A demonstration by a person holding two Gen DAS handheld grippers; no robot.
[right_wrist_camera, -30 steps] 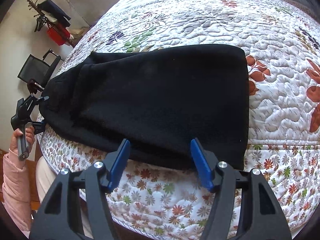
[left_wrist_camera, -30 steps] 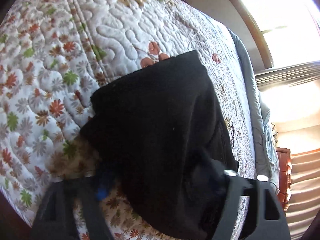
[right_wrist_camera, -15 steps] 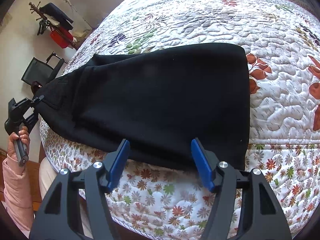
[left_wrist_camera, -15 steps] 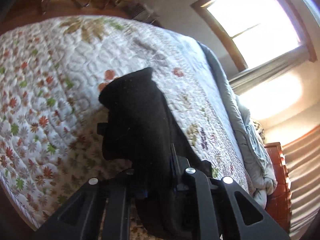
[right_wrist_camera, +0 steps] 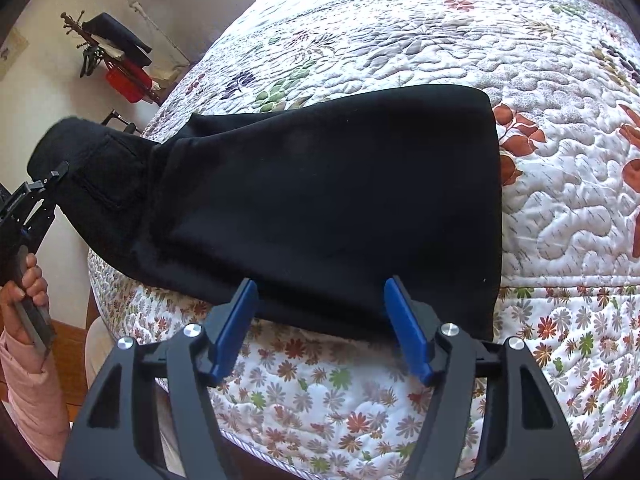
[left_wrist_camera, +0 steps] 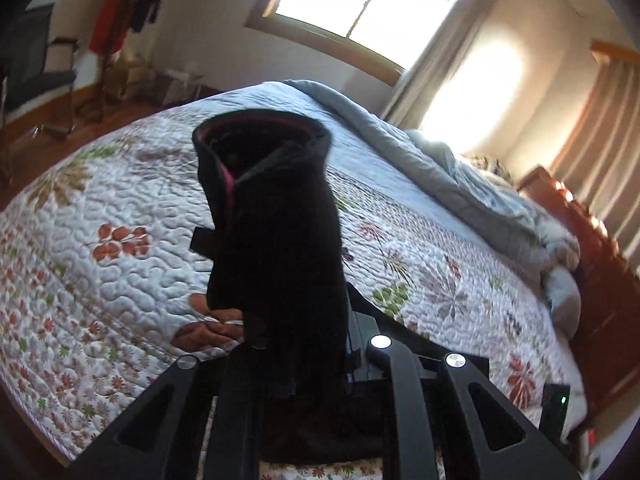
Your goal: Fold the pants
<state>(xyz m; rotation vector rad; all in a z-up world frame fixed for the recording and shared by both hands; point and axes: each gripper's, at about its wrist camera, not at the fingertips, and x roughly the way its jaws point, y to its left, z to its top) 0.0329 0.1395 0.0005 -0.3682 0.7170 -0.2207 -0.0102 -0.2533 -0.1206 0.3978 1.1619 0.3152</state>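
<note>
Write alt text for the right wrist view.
Black pants lie flat across a flowered quilt, with the open right gripper poised at their near edge. At far left, the left gripper lifts one end of the pants off the bed.

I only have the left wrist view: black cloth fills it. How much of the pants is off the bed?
Observer: In the right wrist view only the end held by the left tongs is raised; the rest of the pants lies flat on the quilt.
Operator: Are the right tongs gripping anything?
Observer: No. The right tongs are open, blue pads at the near edge of the cloth.
Operator: Which end did I lift?
Observer: A sewn patch pocket shows on the raised part.
</note>
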